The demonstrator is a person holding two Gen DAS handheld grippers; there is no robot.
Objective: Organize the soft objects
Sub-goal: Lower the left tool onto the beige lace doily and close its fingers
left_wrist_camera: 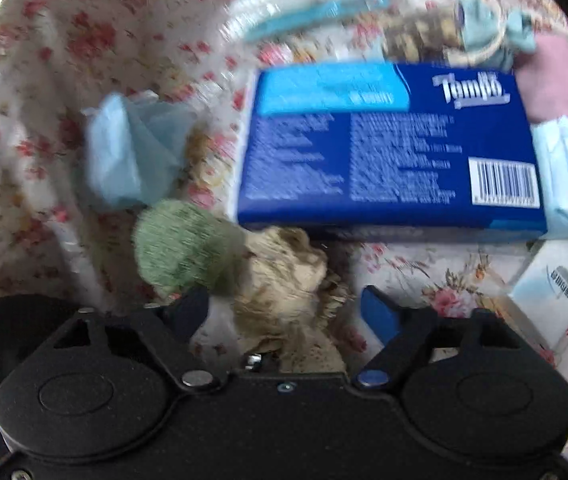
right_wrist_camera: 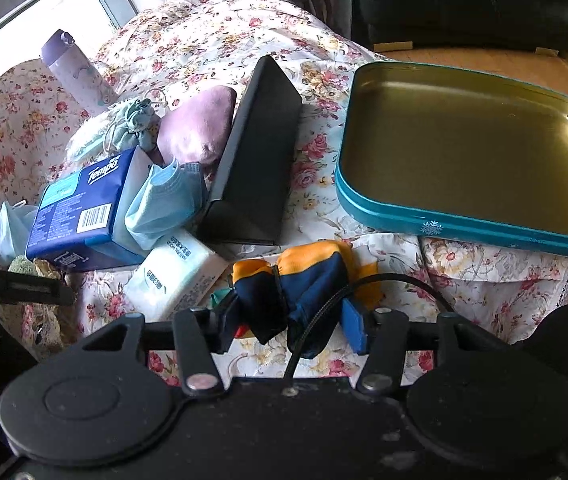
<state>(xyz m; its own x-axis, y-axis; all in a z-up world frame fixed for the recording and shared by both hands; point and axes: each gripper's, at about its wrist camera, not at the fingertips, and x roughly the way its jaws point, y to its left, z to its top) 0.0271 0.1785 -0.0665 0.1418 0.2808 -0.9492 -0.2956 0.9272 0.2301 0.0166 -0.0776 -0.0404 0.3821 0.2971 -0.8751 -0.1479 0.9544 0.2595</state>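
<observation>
My left gripper [left_wrist_camera: 284,312] is open, its fingers on either side of a beige lace cloth [left_wrist_camera: 284,292] with a green pom-pom [left_wrist_camera: 184,244] at its left. The view is blurred. My right gripper [right_wrist_camera: 284,320] is shut on a navy and orange fabric pouch [right_wrist_camera: 296,284] just above the floral cloth. A blue Tempo tissue pack [left_wrist_camera: 388,148] lies ahead of the left gripper; it also shows in the right wrist view [right_wrist_camera: 84,212]. A blue face mask [right_wrist_camera: 164,204], a pink cushion [right_wrist_camera: 200,124] and a teal drawstring pouch [right_wrist_camera: 132,124] lie around it.
An empty teal tin tray [right_wrist_camera: 464,152] sits at the right on the floral-covered table [right_wrist_camera: 212,36]. A black wedge-shaped box [right_wrist_camera: 256,152] stands mid-table. A white tissue pack [right_wrist_camera: 172,276], a lilac bottle [right_wrist_camera: 76,72] and a crumpled blue tissue [left_wrist_camera: 132,152] are nearby.
</observation>
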